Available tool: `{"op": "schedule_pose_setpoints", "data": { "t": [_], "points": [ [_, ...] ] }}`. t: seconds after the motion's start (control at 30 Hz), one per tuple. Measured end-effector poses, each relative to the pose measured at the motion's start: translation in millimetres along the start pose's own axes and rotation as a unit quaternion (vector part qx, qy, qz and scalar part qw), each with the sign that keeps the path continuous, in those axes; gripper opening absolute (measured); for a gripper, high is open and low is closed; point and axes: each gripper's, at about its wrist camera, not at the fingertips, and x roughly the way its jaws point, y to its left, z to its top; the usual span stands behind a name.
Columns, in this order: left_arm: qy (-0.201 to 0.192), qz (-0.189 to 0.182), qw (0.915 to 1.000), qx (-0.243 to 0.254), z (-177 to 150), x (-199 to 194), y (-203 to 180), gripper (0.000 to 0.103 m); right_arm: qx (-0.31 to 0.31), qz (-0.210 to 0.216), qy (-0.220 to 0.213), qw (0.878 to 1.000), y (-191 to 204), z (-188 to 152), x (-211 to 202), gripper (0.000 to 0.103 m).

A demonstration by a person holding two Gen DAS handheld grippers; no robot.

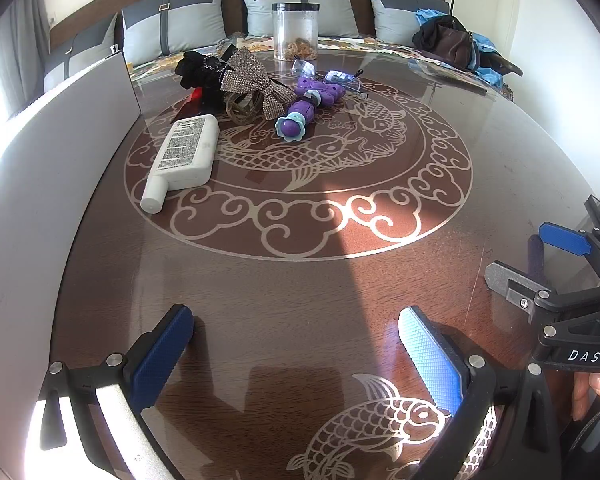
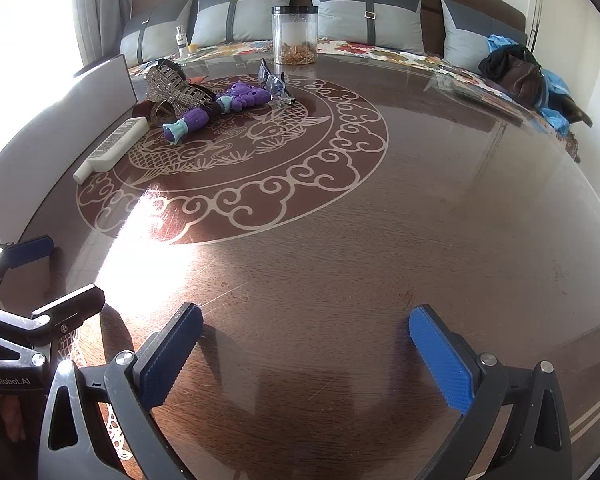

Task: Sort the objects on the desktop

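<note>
Table surface: we see a round dark wood table under glass, with a pale fish-and-cloud medallion inlaid at its middle.
Left gripper: we find its jaws spread wide, with nothing between the blue pads; it hovers low over the near edge of the table, above a fish inlay.
Right gripper: we find it likewise released, jaws apart and empty, over bare wood at the near edge. Each gripper shows at the side of the other's view.
White bottle: we see it lying flat on the left rim of the medallion, cap toward us, label up, just beside a grey board that stands along the table's left edge.
Purple toy: we see it lying near the medallion's middle, its light blue flower-shaped end toward us.
Rhinestone bow: it lies just left of the toy, over a ring-shaped bangle and touching a black fabric piece.
Clear glasses: we see them just behind the toy.
Clear jar: it stands upright at the far edge, black lid on, with brown contents at the bottom.
Background: we see grey cushions along a bench and a dark bag at the far right.
</note>
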Motion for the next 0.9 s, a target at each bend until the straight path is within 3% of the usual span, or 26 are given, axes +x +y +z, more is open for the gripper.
{"op": "schedule_pose_setpoints", "data": {
  "t": [0.9],
  "points": [
    [-0.013, -0.010, 0.9998, -0.013, -3.5, -9.7, 5.9, 0.103, 0.000, 0.000, 0.000, 1.000, 0.4, 0.2, 0.4, 0.103]
  ]
}}
